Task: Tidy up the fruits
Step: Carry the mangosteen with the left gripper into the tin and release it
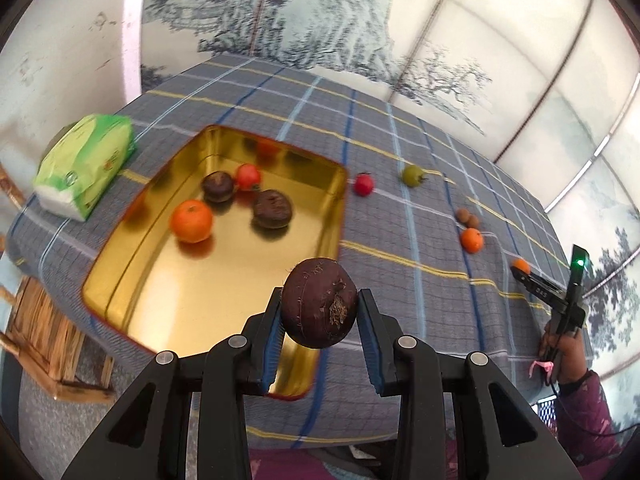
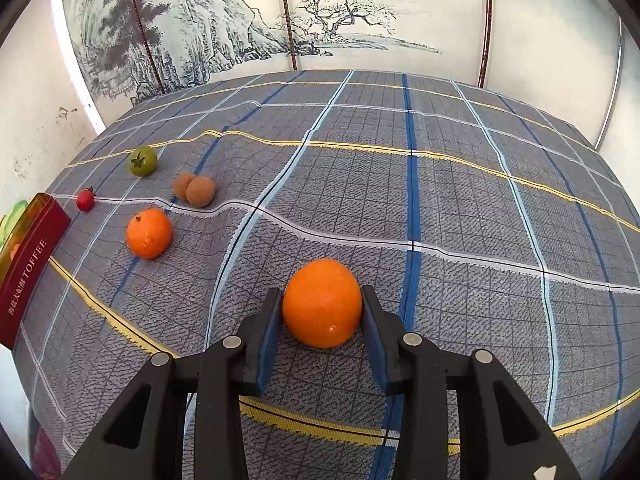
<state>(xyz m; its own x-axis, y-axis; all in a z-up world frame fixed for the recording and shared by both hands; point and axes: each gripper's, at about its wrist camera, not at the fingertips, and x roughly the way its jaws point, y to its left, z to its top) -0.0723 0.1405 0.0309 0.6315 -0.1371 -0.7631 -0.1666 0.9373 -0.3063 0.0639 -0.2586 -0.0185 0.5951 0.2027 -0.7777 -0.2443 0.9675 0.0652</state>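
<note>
Our left tool (image 1: 319, 310) gripped a dark fruit (image 1: 319, 303) above the tin's (image 1: 120, 258) near corner; our right tool (image 2: 322, 310) clamped an orange (image 2: 322, 302). Released early, the fruit could roll off the worktop (image 2: 400, 200).

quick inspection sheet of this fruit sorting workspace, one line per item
surface: table under a grey plaid cloth, rumpled in places
job's things: gold tin holding an orange, a red tomato and two dark fruits; loose on the cloth are a red tomato, green tomato, two brown fruits touching each other, and an orange
clutter: green tissue pack beside the tin
grippers: left gripper shut on a dark purple fruit near the tin's edge; right gripper shut on an orange at cloth level
cables: thin dark cable near the sleeve
surroundings: ink landscape screen; wooden chair
</note>
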